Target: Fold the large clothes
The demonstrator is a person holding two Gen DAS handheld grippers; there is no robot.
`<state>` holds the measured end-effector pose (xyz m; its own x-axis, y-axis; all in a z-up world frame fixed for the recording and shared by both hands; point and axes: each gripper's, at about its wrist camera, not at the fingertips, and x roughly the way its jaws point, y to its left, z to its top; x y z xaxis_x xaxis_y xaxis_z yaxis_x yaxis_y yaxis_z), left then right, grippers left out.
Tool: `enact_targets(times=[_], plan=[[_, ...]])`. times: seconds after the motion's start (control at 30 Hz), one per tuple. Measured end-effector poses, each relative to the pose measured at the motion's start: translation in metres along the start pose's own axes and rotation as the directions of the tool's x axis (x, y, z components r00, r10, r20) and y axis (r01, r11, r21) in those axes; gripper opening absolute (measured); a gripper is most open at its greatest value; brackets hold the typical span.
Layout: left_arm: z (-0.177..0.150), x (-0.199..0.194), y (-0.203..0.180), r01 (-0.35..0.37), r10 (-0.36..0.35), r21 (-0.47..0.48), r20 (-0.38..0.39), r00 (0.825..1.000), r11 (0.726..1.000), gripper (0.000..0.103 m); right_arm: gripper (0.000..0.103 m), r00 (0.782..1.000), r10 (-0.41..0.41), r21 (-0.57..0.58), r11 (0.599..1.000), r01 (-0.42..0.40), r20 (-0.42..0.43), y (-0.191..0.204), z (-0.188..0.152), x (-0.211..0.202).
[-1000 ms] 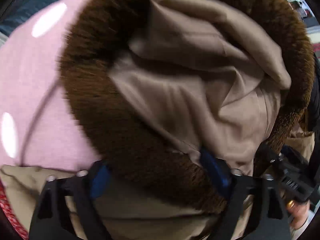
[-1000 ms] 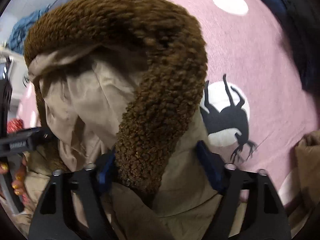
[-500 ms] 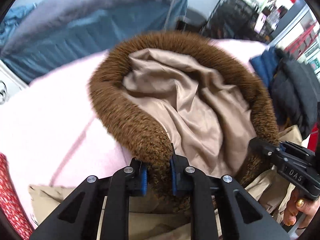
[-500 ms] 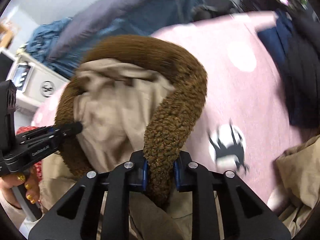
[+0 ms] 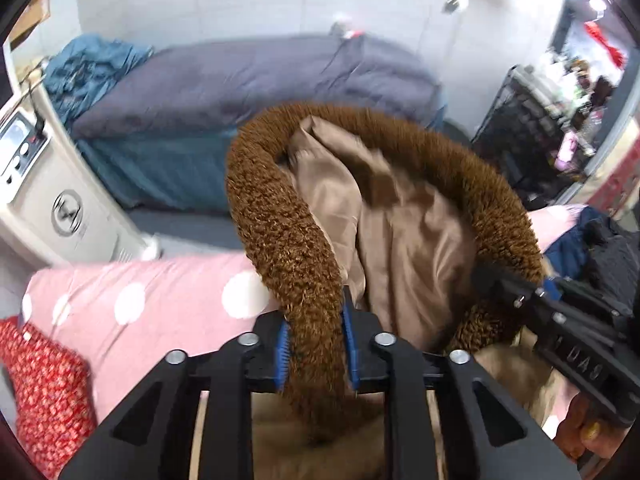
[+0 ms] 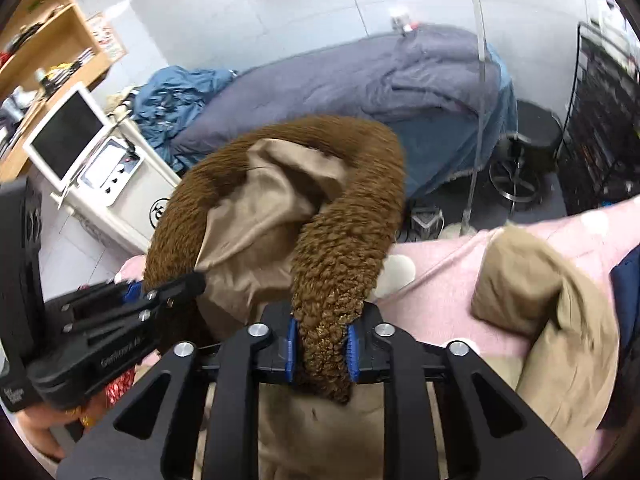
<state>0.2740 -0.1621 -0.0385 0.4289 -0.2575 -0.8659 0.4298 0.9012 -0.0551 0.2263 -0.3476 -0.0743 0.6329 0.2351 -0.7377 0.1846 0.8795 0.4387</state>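
curly fleece trim [image 5: 288,248], satiny lining [image 5: 400,240]

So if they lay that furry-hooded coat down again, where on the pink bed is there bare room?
Bare pink bedspread lies between the red patterned cloth and the fur-trimmed hood. The far side is crowded: a tan sleeve and dark clothes.

Open air above pink bed [image 6: 460,280]; white cabinet [image 6: 120,184] blocks left, black rack [image 6: 600,128] right.

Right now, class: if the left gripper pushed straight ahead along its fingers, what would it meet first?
The left gripper is already shut on the brown fleece trim. Pushed on, it would probably press into the tan lining just behind, though depth is hard to judge.
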Motion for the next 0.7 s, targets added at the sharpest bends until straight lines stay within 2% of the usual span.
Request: enact_targets(times=[0.03,0.07,0.1,0.17,0.23,0.3,0.4,0.47,0.6,0.7], plan=[[-0.004,0.005,0.002,0.016,-0.016,-0.005,-0.036,0.999,1.0,0.058,0.03,1.0,0.005,0.013,1.0,-0.005,-0.019,0.0,0.001,0.009],[-0.011,0.008,0.005,0.045,-0.046,-0.01,-0.061,0.997,0.999,0.067,0.036,0.999,0.001,0.026,1.0,0.0,-0.037,-0.002,-0.002,0.013],[-0.018,0.01,0.006,0.064,-0.065,-0.009,-0.069,0.996,0.998,0.076,0.042,0.998,-0.008,0.025,1.0,0.01,-0.055,-0.003,-0.011,0.014],[-0.045,0.012,0.007,0.097,-0.094,0.024,-0.103,0.99,0.995,0.077,0.073,0.994,-0.05,-0.016,0.999,0.049,-0.095,-0.006,-0.035,0.014],[-0.069,0.015,0.011,0.076,-0.068,0.056,-0.138,0.988,0.996,0.078,0.074,0.987,-0.078,-0.013,0.997,0.077,-0.142,-0.021,-0.06,0.005],[-0.094,0.01,0.024,0.057,-0.049,0.047,-0.162,0.986,0.997,0.078,0.074,0.978,-0.051,0.054,0.997,0.063,-0.201,-0.045,-0.095,-0.004],[-0.116,0.005,0.058,0.057,-0.069,-0.063,-0.21,0.975,0.996,0.079,0.074,0.973,0.022,0.182,0.983,0.021,-0.231,-0.082,-0.136,-0.022],[-0.13,-0.004,0.084,0.042,-0.074,-0.143,-0.223,0.972,0.989,0.081,0.074,0.974,0.024,0.213,0.977,0.025,-0.225,-0.097,-0.16,-0.041],[-0.154,-0.024,0.121,-0.014,-0.036,-0.216,-0.224,0.974,0.976,0.084,0.074,0.971,-0.004,0.179,0.983,0.048,-0.238,-0.096,-0.171,-0.064],[-0.181,-0.039,0.137,-0.04,-0.02,-0.231,-0.25,0.968,0.972,0.084,0.074,0.976,0.001,0.153,0.988,0.034,-0.22,-0.075,-0.157,-0.073]])
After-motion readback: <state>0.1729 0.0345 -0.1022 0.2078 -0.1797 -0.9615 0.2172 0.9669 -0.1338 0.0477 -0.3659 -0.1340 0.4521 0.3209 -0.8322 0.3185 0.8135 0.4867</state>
